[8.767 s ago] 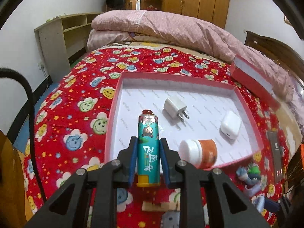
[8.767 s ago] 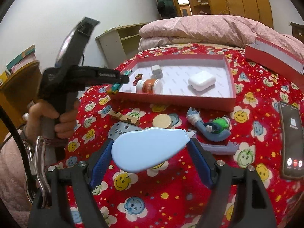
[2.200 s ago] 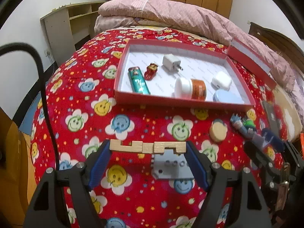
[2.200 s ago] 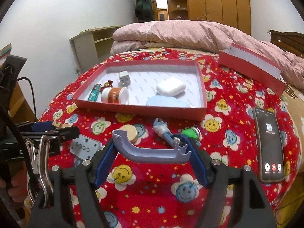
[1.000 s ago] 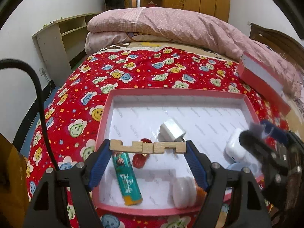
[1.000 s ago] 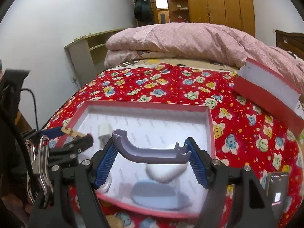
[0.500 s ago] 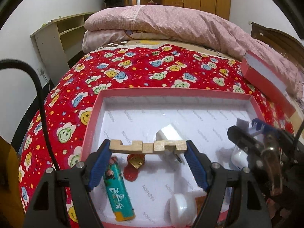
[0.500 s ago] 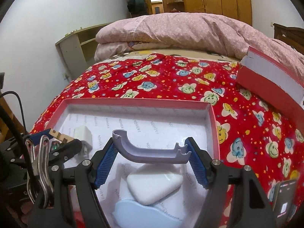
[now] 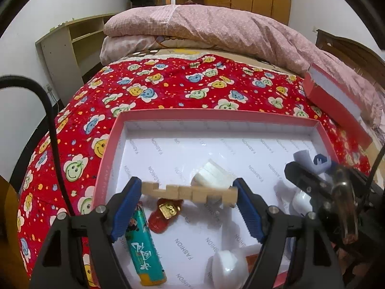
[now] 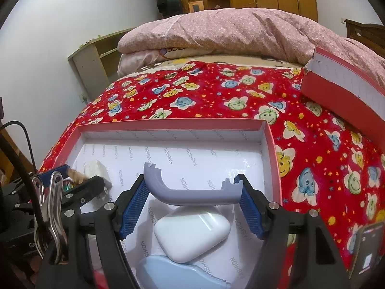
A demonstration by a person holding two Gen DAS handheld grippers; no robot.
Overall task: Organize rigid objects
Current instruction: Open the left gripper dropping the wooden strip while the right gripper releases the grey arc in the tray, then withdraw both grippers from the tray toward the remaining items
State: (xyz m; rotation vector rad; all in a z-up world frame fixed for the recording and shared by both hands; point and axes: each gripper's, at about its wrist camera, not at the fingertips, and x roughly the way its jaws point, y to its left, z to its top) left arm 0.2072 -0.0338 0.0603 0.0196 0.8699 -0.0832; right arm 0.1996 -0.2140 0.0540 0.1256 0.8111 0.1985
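Two pieces are carried endwise so each can be lowered flat into the red tray (image 9: 103, 159): a notched wooden block (image 9: 190, 192) is pinched by the left gripper (image 9: 187, 204), a grey curved plastic part (image 10: 192, 190) by the right gripper (image 10: 192, 202), both held over the tray floor. Much of the white earbud case (image 10: 192, 231) and pale-blue case (image 10: 173, 274) beneath is hidden by the fingers; the charger (image 9: 211, 173) is partly covered.
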